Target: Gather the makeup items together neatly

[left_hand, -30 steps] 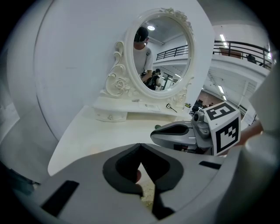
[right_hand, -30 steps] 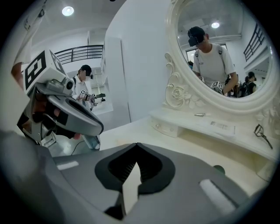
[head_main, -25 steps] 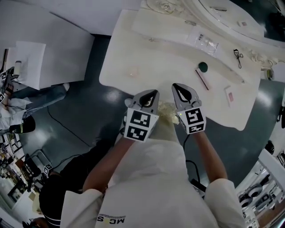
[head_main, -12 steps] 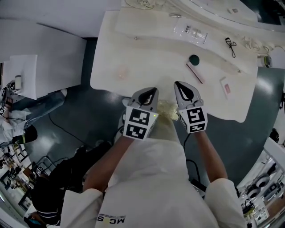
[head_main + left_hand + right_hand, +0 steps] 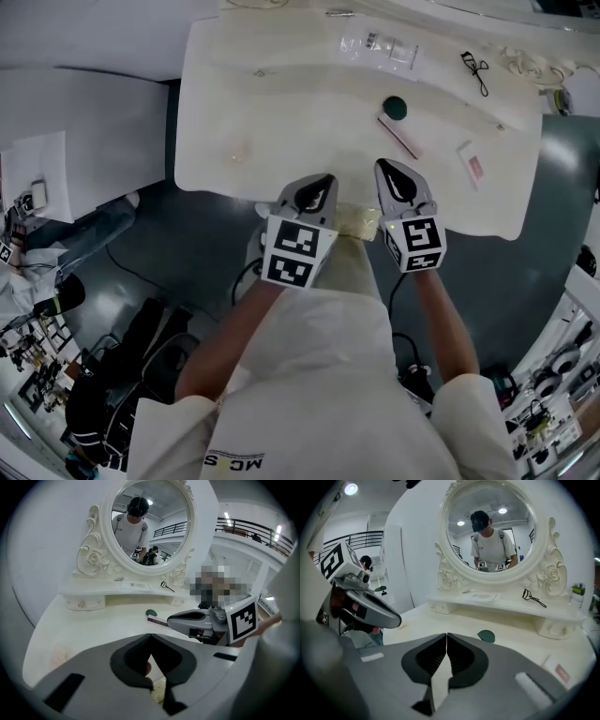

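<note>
- White dressing table [image 5: 281, 103]: far edge cut off beyond green compact [image 5: 395, 106].
- Left gripper [image 5: 326, 183], right gripper [image 5: 384, 169]: nearer than compact, jaws pressed together, empty.
- Pink stick [image 5: 398, 138]: just beside compact, lying diagonally, far-left to near-right.
- Eyelash curler [image 5: 473, 70]: beyond compact, rightward, detail unclear.
</note>
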{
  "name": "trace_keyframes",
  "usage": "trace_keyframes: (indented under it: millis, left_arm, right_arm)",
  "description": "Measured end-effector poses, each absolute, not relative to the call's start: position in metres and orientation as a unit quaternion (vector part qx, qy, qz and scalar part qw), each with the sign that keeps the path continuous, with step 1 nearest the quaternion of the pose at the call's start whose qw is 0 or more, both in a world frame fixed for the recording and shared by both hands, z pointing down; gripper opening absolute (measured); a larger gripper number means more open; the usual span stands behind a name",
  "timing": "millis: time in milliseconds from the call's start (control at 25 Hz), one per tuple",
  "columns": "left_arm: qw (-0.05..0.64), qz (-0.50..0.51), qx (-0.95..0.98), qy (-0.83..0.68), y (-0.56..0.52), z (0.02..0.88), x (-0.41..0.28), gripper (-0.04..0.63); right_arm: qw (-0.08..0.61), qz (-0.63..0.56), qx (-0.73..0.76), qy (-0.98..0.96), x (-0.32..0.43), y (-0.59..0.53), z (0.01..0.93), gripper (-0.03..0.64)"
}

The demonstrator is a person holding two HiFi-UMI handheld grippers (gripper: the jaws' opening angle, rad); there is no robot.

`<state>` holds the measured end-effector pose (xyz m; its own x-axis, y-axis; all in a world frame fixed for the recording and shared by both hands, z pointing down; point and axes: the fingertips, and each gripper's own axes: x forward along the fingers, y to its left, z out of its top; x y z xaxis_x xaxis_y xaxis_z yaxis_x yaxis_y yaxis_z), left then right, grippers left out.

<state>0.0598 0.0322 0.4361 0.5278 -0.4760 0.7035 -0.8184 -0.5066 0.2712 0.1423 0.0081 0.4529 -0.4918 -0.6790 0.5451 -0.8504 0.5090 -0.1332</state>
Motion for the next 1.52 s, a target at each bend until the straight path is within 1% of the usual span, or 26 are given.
trace_keyframes:
  millis: [400, 600, 720, 960, 1200, 1320, 1520]
  left_arm:
    - [0.303, 0.293, 0.824, -0.378, 0.031, 0.447, 0.078, 0.0]
    - [0.306, 0.297, 0.825, -0.37, 0.029, 0.454, 0.087, 0.0]
    - [0.307, 0.298, 0.827, -0.366, 0.028, 0.457, 0.091, 0.0]
    - [0.311, 0.301, 0.826, -0.36, 0.028, 0.464, 0.096, 0.0]
    - [0.317, 0.306, 0.824, -0.358, 0.028, 0.471, 0.094, 0.0]
    - [0.32, 0.308, 0.822, -0.357, 0.028, 0.475, 0.093, 0.0]
    - [0.323, 0.312, 0.82, -0.356, 0.029, 0.48, 0.093, 0.0]
  right_arm:
    - [0.219, 0.206, 0.482, -0.823, 0.173, 0.007, 0.465, 0.007]
    - [0.224, 0.207, 0.496, -0.813, 0.187, 0.003, 0.472, 0.032]
    - [0.229, 0.212, 0.501, -0.807, 0.194, 0.0, 0.478, 0.072]
    - [0.239, 0.215, 0.521, -0.79, 0.212, -0.006, 0.489, 0.084]
    - [0.26, 0.214, 0.527, -0.78, 0.227, -0.009, 0.504, 0.115]
    - [0.27, 0.216, 0.528, -0.776, 0.233, -0.008, 0.512, 0.141]
    - [0.282, 0.218, 0.528, -0.771, 0.241, -0.008, 0.522, 0.141]
